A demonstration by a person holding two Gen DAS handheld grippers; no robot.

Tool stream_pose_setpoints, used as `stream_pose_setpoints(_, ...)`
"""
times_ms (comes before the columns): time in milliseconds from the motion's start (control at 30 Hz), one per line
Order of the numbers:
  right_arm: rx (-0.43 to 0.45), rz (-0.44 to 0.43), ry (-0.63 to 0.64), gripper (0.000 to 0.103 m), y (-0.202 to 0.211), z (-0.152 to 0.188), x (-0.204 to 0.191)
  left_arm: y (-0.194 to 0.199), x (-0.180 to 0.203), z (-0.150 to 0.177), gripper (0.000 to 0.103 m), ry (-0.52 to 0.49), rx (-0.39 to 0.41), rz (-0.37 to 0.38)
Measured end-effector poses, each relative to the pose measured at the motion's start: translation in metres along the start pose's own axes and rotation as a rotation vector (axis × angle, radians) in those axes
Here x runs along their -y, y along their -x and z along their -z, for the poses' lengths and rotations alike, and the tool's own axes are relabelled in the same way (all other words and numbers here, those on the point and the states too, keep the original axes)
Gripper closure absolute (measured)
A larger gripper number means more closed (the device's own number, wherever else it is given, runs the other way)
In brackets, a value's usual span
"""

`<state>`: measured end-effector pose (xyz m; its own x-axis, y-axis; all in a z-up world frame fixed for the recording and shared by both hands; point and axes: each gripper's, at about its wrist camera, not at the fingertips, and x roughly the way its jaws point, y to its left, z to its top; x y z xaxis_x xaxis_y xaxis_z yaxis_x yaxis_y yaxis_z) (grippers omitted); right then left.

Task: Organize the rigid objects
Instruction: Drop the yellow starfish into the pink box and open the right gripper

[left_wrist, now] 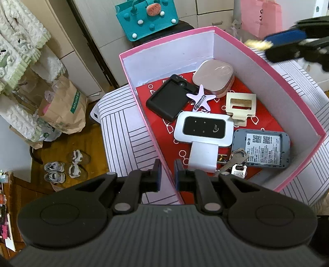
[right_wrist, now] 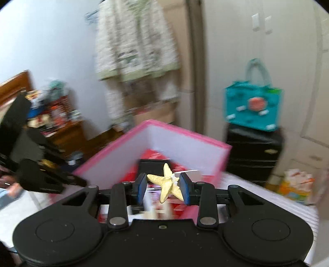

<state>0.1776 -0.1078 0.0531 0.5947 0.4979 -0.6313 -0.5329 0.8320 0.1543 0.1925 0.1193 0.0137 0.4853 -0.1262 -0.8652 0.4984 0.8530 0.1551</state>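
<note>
A pink box [left_wrist: 304, 102] with white inner walls sits on striped bedding. It holds a black device [left_wrist: 170, 98], a pink square case [left_wrist: 213, 78], a lilac starfish clip [left_wrist: 200, 98], a cream bracket [left_wrist: 240, 106], a white pocket router [left_wrist: 203, 131], a grey router [left_wrist: 261, 147] and keys [left_wrist: 236, 162]. My left gripper [left_wrist: 167, 174] is shut on the box's near wall. My right gripper [right_wrist: 163, 184] is shut on a yellow starfish [right_wrist: 168, 182] and hangs above the pink box [right_wrist: 185, 135]. In the left wrist view the right gripper [left_wrist: 287, 45] is a blur at the upper right.
A teal felt bag [left_wrist: 146, 18] stands on a black case [right_wrist: 255, 154] behind the box. A pink paper bag [left_wrist: 261, 16] is at the back right. A brown paper bag [left_wrist: 63, 108] and shoes [left_wrist: 67, 166] lie on the wooden floor left of the bedding [left_wrist: 123, 143].
</note>
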Motion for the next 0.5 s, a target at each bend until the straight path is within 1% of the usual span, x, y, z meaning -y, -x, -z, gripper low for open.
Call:
stream_pose_setpoints(100,-0.094,-0.072,-0.007,0.064,-0.037,-0.01,-0.006,0.0,0.0,-0.001,0.091,0.006,-0.004,-0.003)
stream_pose_setpoints(167,-0.152,-0.096,-0.002,0.064,-0.058,-0.012,-0.01,0.0,0.0,-0.002,0.091,0.012,-0.008,-0.003)
stream_pose_setpoints(233,-0.208,-0.108,0.007,0.064,-0.08,-0.015,-0.015,0.0,-0.001,-0.002,0.091,0.016,-0.011,-0.002)
stream_pose_setpoints(300,-0.244,-0.101,0.015,0.064,-0.097,-0.017,-0.019,0.0,-0.001,-0.003,0.091,0.024,-0.013,-0.001)
stream_pose_setpoints(400,-0.294,-0.095,0.026,0.063,-0.114,-0.022,-0.021,0.0,-0.002,-0.002,0.091,0.028,-0.011,-0.002)
stream_pose_setpoints(500,-0.343,-0.11,-0.009,0.063,-0.12,-0.021,-0.019,0.0,-0.002,-0.002,0.091,0.031,-0.012,-0.002)
